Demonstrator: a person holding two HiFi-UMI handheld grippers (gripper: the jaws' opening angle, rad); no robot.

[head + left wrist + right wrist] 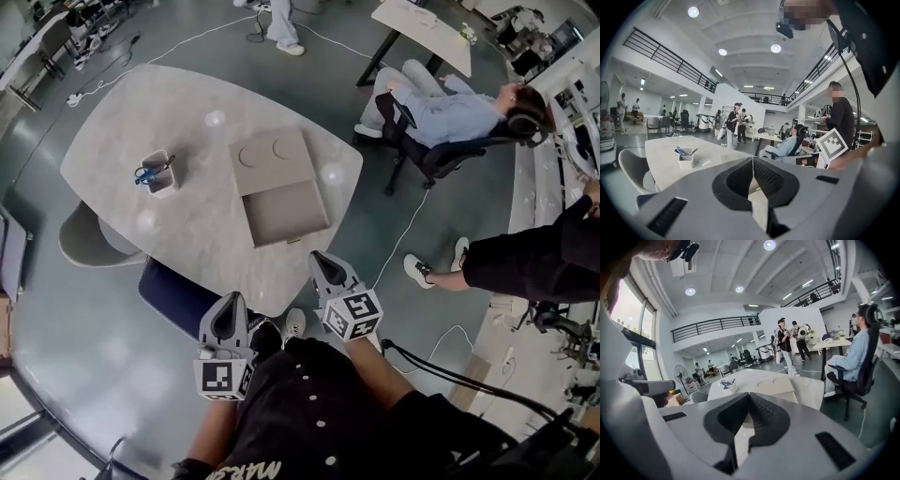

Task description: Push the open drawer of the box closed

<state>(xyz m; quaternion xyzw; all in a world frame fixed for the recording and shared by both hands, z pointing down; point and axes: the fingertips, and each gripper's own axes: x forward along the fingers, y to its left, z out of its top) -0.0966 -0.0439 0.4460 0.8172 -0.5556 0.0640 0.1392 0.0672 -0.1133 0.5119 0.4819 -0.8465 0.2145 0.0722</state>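
Note:
A flat beige box (pixel 272 159) lies on the pale marble table (pixel 112 159), and its drawer (pixel 287 212) is pulled out toward the near table edge. Both grippers hover short of that edge, apart from the drawer. My right gripper (pixel 322 259) is shut and empty, just off the drawer's near right corner. My left gripper (pixel 230 304) is lower and to the left, also shut with nothing in it. In the right gripper view the box (pixel 776 382) lies straight beyond the closed jaws (pixel 749 397). The left gripper view shows its jaws (pixel 753 161) closed, with the table (pixel 665 150) ahead.
A small white holder with blue pens (pixel 157 174) stands on the table's left part. A grey chair (pixel 84 239) and a dark blue seat (pixel 173 292) are tucked under the near edge. A person sits in an office chair (pixel 441 117) at the right. Cables run across the floor.

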